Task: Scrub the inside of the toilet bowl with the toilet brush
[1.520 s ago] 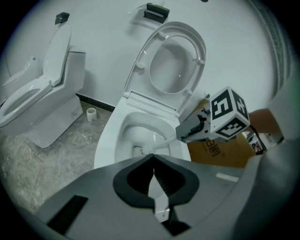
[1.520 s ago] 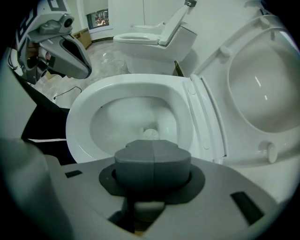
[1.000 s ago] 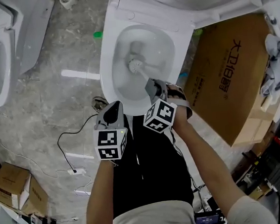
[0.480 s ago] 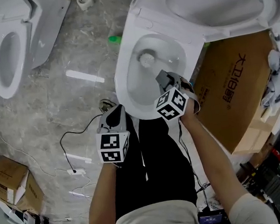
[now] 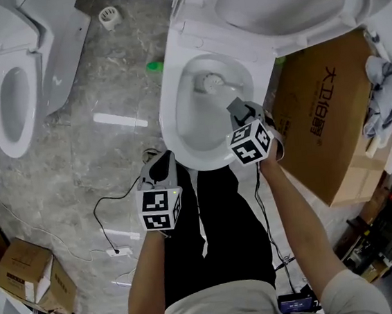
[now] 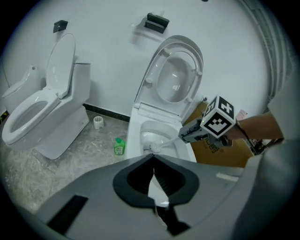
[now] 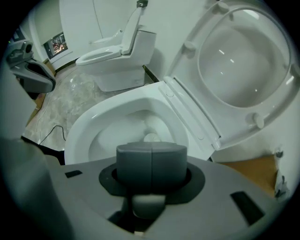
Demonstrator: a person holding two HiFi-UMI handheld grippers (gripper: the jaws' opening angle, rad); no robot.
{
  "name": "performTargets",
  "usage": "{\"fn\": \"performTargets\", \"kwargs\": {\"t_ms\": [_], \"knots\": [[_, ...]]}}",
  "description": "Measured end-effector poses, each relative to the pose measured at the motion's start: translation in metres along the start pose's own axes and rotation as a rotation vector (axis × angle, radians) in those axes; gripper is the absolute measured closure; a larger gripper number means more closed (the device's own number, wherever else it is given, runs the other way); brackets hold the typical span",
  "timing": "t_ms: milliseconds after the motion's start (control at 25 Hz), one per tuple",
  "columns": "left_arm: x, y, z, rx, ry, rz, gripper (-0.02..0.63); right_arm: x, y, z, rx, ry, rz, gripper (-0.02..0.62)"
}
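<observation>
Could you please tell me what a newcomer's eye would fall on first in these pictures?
The open toilet, lid raised, fills the top middle of the head view, with the head of the white toilet brush down in its bowl and the handle clamped in the right gripper. The left gripper hangs shut and empty outside the front rim. A big cardboard box sits to the toilet's right.

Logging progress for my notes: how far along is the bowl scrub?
Done: lid raised, right gripper clamped on the toilet brush. In hand: its head is inside the toilet bowl, near the back. To do: remaining scrubbing; cleanliness isn't visible. Left gripper is shut, empty.
</observation>
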State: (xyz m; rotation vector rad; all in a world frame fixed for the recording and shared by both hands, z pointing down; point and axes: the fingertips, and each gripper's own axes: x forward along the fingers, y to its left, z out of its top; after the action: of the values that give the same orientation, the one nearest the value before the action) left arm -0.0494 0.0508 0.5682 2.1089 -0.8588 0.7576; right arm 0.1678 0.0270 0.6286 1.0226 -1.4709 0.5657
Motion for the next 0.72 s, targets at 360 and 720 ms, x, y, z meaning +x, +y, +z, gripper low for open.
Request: {"fn": "performTargets", "kwargs": {"t_ms": [360,720], "knots": [[-0.002,-0.006,0.017,0.040,-0.004,-0.096,0.597,-0.044,0.019,-0.011,0.312,-0.066,0.012,0.451],[-0.017,-0.065,0.037,0.110,-0.004,-0.193,0.597,-0.121,0.030,-0.024,0.598,-0.283,-0.011,0.451]]}}
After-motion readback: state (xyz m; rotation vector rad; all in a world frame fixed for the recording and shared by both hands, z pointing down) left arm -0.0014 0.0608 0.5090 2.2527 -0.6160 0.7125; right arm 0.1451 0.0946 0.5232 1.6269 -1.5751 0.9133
